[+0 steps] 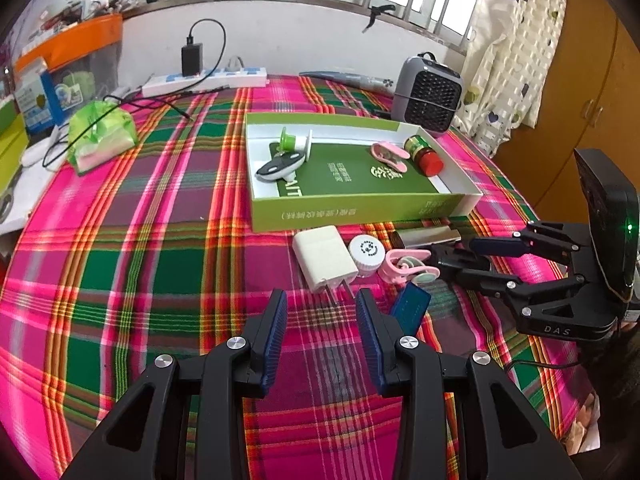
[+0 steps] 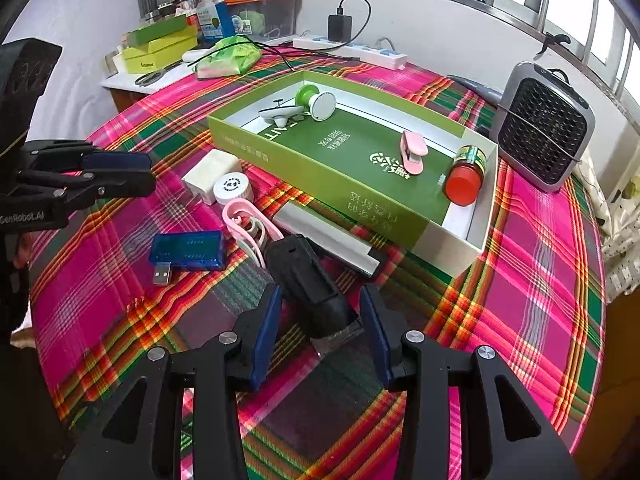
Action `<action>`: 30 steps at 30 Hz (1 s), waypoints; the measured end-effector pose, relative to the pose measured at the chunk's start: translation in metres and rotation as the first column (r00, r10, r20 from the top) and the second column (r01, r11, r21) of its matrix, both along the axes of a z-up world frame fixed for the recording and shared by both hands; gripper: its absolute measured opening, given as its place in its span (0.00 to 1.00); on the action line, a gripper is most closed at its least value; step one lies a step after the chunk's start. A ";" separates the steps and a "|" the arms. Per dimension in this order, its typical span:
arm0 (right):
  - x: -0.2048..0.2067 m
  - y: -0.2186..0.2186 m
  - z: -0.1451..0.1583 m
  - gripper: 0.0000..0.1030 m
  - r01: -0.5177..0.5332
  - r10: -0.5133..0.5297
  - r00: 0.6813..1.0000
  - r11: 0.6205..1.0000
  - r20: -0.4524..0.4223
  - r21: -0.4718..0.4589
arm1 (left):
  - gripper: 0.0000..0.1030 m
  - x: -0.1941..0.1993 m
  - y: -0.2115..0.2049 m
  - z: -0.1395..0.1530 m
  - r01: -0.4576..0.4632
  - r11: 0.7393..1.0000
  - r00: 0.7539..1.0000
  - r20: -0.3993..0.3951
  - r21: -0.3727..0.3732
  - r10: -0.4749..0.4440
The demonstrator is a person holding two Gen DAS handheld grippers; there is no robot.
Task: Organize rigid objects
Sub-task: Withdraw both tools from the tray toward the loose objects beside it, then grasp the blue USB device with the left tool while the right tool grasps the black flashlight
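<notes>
Right gripper (image 2: 322,322) spread wide, straddling a black device (image 2: 308,280) low centre of its view; I can't tell if the pads touch it. Left gripper (image 1: 322,314) gapes empty over plaid cloth (image 1: 160,280), white charger (image 1: 324,260) just ahead. Green box (image 2: 320,184) edge sits close behind; bare cloth stretches lower left of the left view.

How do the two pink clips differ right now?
One pink clip lies inside the green box, beside the red-capped bottle. The other pink clip lies outside on the plaid cloth, touching the black device, and shows round pads. Both are pink plastic.
</notes>
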State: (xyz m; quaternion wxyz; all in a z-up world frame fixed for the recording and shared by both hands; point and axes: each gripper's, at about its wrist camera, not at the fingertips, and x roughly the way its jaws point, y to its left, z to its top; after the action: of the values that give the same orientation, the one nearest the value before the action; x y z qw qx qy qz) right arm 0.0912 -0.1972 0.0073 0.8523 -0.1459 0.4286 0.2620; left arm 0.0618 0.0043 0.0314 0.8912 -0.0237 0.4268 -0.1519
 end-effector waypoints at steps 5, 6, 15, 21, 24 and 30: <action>0.006 0.005 -0.003 0.41 -0.013 0.013 1.000 1.000 -0.011 -0.004 | 0.34 0.000 -0.002 -0.003 0.015 1.000 1.000 -0.011 -0.006 -0.015; 0.006 0.006 -0.004 0.41 -0.016 0.016 1.000 1.000 -0.012 -0.008 | 0.34 0.001 -0.003 -0.004 0.020 1.000 1.000 -0.015 -0.007 -0.020; 0.006 0.007 -0.007 0.41 0.016 -0.016 1.000 1.000 -0.012 -0.012 | 0.34 0.004 -0.023 -0.010 0.097 0.995 0.995 -0.037 -0.006 -0.097; 0.003 0.002 -0.008 0.38 0.038 -0.038 0.999 0.999 -0.005 -0.002 | 0.34 0.005 -0.034 -0.013 0.137 0.991 0.989 -0.052 0.000 -0.137; 0.000 0.000 -0.007 0.28 0.045 -0.045 0.999 0.999 -0.001 0.000 | 0.34 0.005 -0.037 -0.013 0.140 0.990 0.989 -0.055 -0.002 -0.140; -0.006 -0.006 -0.008 0.28 0.071 -0.071 0.997 0.997 0.004 0.011 | 0.34 0.007 -0.046 -0.013 0.164 0.986 0.985 -0.062 0.011 -0.163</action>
State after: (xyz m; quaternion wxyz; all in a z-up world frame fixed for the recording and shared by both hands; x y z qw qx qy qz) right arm 0.0848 -0.2028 -0.0002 0.8627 -0.1268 0.4302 0.2336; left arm 0.0684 -0.0421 0.0184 0.8625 0.0138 0.4556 -0.2201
